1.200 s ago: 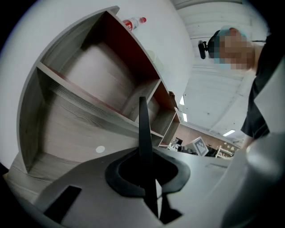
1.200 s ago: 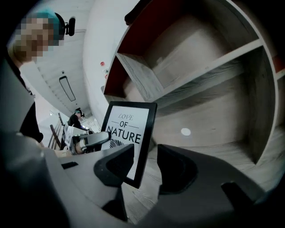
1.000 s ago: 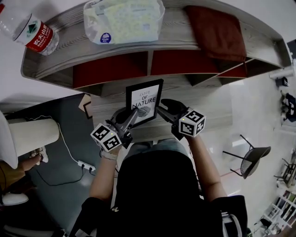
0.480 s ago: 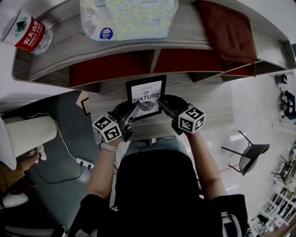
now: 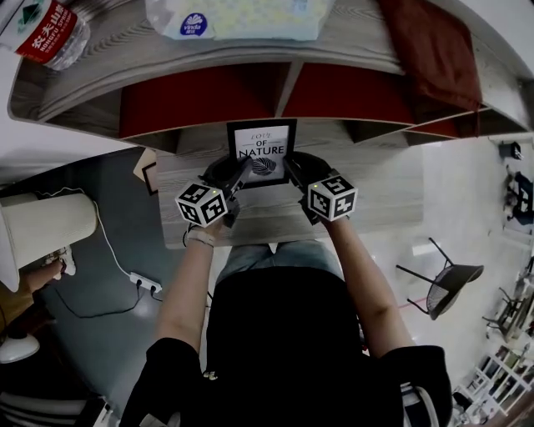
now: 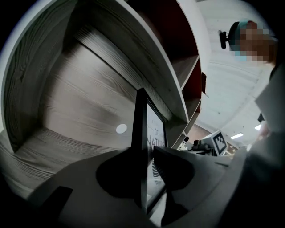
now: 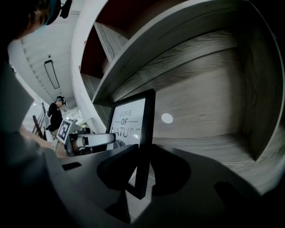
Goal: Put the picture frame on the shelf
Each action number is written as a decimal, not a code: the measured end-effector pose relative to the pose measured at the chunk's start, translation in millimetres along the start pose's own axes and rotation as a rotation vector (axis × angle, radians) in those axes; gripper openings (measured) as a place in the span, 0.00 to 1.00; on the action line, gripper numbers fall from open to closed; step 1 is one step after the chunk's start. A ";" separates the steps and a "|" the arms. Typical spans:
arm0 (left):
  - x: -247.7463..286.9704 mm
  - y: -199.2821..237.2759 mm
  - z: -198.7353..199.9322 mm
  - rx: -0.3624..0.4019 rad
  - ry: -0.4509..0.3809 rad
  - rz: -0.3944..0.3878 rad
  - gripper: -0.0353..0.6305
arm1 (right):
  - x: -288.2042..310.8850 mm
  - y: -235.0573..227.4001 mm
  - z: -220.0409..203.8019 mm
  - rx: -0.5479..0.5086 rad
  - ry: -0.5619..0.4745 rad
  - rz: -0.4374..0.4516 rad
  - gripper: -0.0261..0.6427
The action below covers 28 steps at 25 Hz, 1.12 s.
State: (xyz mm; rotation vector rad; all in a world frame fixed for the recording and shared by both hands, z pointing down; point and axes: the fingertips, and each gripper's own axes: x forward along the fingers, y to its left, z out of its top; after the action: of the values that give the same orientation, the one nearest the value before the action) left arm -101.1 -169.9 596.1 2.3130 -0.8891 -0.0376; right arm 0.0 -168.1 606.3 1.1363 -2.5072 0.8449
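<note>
Since a second ago, the picture frame (image 5: 261,153) has been moving down and deeper into the shelf (image 5: 125,75), and both grippers have been going along with it. Now the picture frame is standing up straight on the lower wooden board, right under the edge of the upper board and close to the thin wall between the two red cubbies. Its white picture with the words "LOVE OF NATURE" is facing the person. The left gripper (image 5: 238,177) is reaching in at the left edge of the picture frame. Its jaws have just been opening, and they are now sitting loosely around that edge, with a thin gap showing on the picture side, so they are not squeezing it. The right gripper (image 5: 294,171) is reaching in at the right edge. Its jaws have just been closing, and they are now pinching that edge from the front and the back. Both marker cubes are pointing back toward the person's bare arms. On top of the shelf, a water bottle (image 5: 46,29) with a red label is lying at the left, a pack of tissues (image 5: 242,12) is lying in the middle, and a dark red cloth (image 5: 438,50) is lying at the right.
</note>
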 end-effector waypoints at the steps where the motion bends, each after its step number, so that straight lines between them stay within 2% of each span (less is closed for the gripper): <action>1: 4.1 5.7 -2.6 0.004 -0.001 0.011 0.24 | 4.5 -4.8 -1.7 -0.005 0.001 -0.008 0.16; 10: 45.1 52.6 -7.2 0.091 -0.045 0.027 0.25 | 48.7 -49.8 -2.8 -0.055 -0.034 -0.064 0.16; 16: 67.4 86.2 -11.6 0.059 -0.062 0.071 0.27 | 75.3 -75.9 -3.0 -0.077 -0.042 -0.120 0.16; 28: 90.2 113.9 -10.8 0.084 -0.021 0.096 0.28 | 99.2 -101.4 -1.9 -0.070 -0.033 -0.216 0.14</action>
State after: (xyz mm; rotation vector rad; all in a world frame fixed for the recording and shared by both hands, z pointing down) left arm -96.1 -282.1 688.7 2.3480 -1.0288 0.0170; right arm 10.7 -279.6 693.3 1.3767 -2.3638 0.6803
